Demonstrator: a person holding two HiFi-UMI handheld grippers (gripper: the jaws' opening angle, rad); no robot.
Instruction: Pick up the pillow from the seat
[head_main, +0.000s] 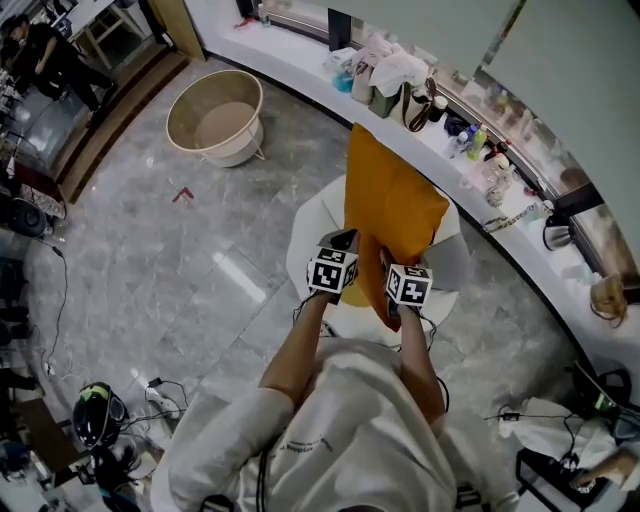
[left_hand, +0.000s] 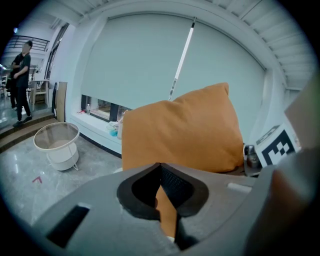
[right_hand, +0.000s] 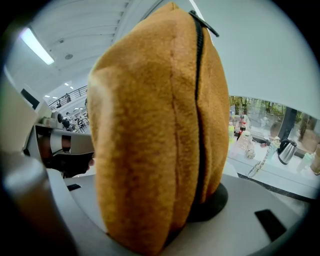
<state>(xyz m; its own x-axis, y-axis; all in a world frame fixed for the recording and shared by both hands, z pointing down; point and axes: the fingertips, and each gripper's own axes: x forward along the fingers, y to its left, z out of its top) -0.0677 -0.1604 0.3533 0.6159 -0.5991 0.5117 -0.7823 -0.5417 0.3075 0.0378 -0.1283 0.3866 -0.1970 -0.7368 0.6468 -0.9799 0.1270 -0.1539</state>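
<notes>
Gripping pillow (head_main: 392, 215) with both claws, upright over seat (head_main: 315, 225); can't tell if it's clear. Thin edge fold pinched in left claw (left_hand: 162, 200), right claw (right_hand: 185, 210) clamps the fat zipper (right_hand: 199, 100) side. Risk: fold slips out of left claw, pillow swings, drops.

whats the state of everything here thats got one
pillow, upright on edge, held by both grippers
left gripper, shut on pillow's edge
right gripper, shut on pillow
basket, upright, empty
blind, mostly lowered
</notes>
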